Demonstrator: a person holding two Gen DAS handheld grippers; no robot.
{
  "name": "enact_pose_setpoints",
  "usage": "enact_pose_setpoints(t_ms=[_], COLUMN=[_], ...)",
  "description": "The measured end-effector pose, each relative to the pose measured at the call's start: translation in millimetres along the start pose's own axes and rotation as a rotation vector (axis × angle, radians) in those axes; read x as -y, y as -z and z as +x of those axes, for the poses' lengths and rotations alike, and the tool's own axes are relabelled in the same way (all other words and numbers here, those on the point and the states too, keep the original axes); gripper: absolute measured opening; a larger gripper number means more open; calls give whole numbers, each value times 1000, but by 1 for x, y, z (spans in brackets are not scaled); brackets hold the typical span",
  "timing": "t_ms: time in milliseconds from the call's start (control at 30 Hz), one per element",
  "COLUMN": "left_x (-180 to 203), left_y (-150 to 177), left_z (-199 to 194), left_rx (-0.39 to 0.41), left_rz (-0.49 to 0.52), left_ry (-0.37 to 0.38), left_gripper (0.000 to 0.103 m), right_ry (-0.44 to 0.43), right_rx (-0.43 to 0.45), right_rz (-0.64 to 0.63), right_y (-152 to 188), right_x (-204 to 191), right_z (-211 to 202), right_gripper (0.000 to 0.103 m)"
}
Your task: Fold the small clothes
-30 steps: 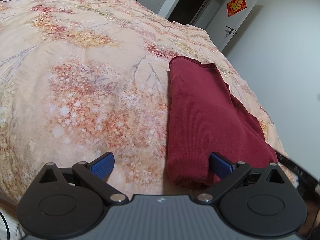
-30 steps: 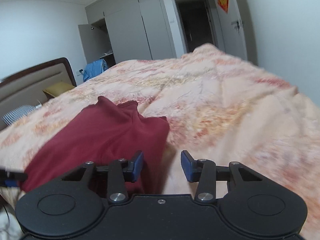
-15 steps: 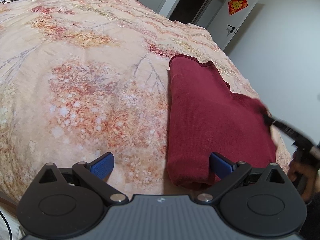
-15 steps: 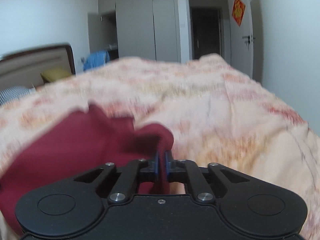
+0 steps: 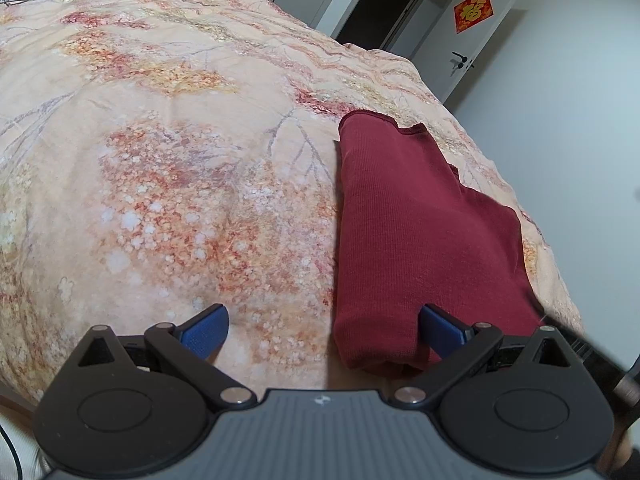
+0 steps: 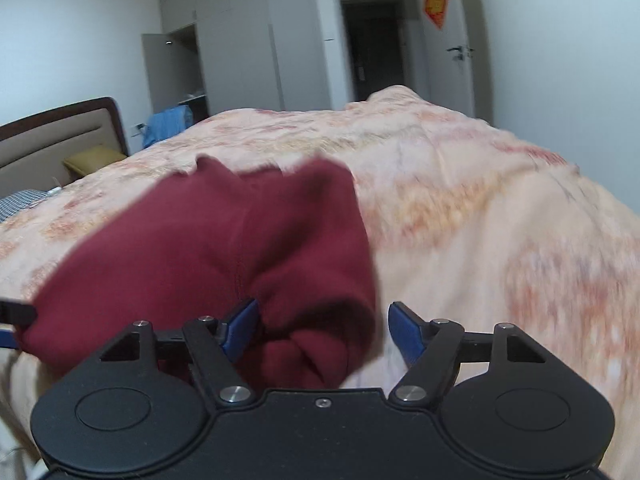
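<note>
A dark red knit garment [image 5: 420, 232] lies folded lengthwise on the floral bedspread [image 5: 180, 184]. My left gripper [image 5: 322, 320] is open and low over the bed. Its right fingertip [image 5: 438, 326] is over the garment's near end and its left one is over bare bedspread. In the right wrist view the garment [image 6: 224, 232] fills the left half. A bunched fold of it sits between the jaws of my right gripper [image 6: 323, 318], which are opening. The fold rests against the left pad [image 6: 242, 320] and is clear of the right one.
The bed's right edge drops off close beside the garment, with a white wall [image 5: 560, 128] beyond it. A headboard [image 6: 52, 136] and a mustard pillow [image 6: 94, 158] are far left. A blue cloth [image 6: 166, 124], wardrobes and a dark doorway [image 6: 372, 56] lie beyond the bed.
My right gripper shut on the garment's right edge, lifted it, then came down and opened wide. The edge now lies bunched between its jaws. My left gripper stayed still and open.
</note>
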State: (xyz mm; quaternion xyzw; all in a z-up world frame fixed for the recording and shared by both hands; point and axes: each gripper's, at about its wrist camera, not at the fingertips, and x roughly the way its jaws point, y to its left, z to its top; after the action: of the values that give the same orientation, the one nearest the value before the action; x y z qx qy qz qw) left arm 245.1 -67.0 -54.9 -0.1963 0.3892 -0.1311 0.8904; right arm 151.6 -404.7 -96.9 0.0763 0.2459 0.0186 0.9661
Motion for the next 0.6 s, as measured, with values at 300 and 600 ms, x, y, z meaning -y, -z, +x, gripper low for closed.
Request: enact_pose_setpoints(t_ms=[300, 600], left_x=[-2, -2], left_y=[4, 5], left_z=[-4, -7], left_rx=[-2, -9], left_rz=[11, 16], left_ry=[5, 3], left_gripper=[103, 103], right_ry=[0, 23], right_rx=[8, 50], right_rz=[63, 75], right_y=[9, 10], right_x=[8, 7], right_z=[-10, -15], right_gripper=[93, 102])
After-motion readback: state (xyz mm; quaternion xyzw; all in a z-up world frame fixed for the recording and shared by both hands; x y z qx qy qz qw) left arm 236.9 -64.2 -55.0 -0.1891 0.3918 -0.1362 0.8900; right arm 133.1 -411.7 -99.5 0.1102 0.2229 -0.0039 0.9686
